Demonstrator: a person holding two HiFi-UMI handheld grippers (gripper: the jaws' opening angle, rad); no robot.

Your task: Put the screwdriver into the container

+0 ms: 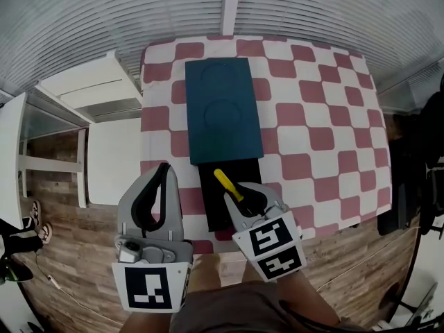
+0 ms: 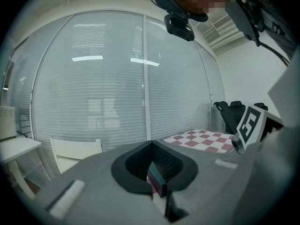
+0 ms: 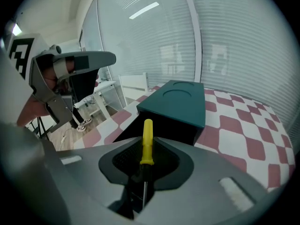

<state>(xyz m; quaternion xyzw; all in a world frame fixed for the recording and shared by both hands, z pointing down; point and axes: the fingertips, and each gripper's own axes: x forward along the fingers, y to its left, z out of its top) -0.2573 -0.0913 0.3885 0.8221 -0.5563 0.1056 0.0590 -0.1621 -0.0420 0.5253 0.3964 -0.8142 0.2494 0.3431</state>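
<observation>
A teal container (image 1: 223,109) lies lengthwise on the checkered table (image 1: 326,116), and its black open end (image 1: 211,210) faces me. My right gripper (image 1: 241,200) hovers over that black end, shut on the screwdriver. The screwdriver's yellow handle (image 1: 227,184) sticks forward toward the teal container (image 3: 178,102); in the right gripper view the handle (image 3: 147,142) rises from between the jaws of the gripper (image 3: 142,172) and its thin shaft runs back between them. My left gripper (image 1: 164,168) is shut and holds nothing, at the table's near left edge, pointing up at the blinds (image 2: 112,88).
White furniture (image 1: 97,89) stands left of the table over a wooden floor (image 1: 76,269). A black office chair (image 2: 233,114) is at the right. The table's near edge (image 1: 333,227) runs just behind my right gripper. Window blinds (image 1: 312,5) lie beyond the far edge.
</observation>
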